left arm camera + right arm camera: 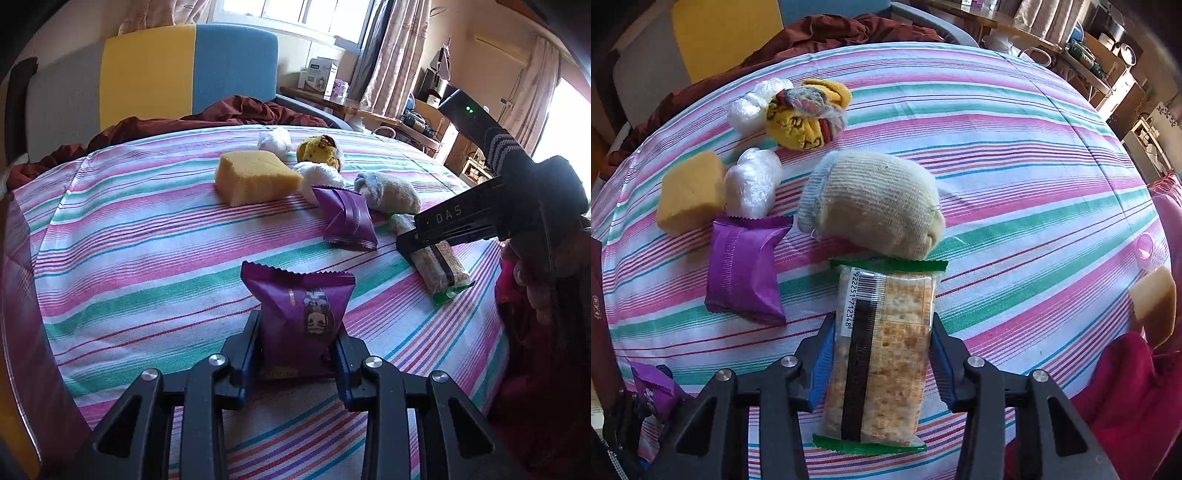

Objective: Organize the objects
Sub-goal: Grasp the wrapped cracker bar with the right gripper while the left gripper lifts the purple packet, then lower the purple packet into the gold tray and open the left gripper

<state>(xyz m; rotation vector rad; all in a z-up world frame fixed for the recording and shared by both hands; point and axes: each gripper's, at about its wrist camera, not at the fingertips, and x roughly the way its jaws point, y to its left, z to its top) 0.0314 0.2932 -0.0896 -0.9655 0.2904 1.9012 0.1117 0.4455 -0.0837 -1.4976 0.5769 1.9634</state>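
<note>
My left gripper (299, 343) is shut on a purple snack packet (301, 310), held upright just above the striped bedsheet (147, 240). That packet also shows at the lower left of the right wrist view (652, 393). My right gripper (882, 347) points steeply down over a clear cracker packet (882, 354) with green ends, and its blue pads lie against both long sides. From the left wrist view, the right gripper (406, 247) sits on the cracker packet (447, 277) at the right. A second purple packet (744, 266) lies flat to its left.
On the sheet lie a yellow sponge (690, 192), a rolled beige sock (875, 203) touching the cracker packet's far end, a yellow patterned sock ball (809, 114) and two white plastic-bag balls (751, 181). Another sponge (1156, 302) and red cloth (1137, 387) sit at the right edge.
</note>
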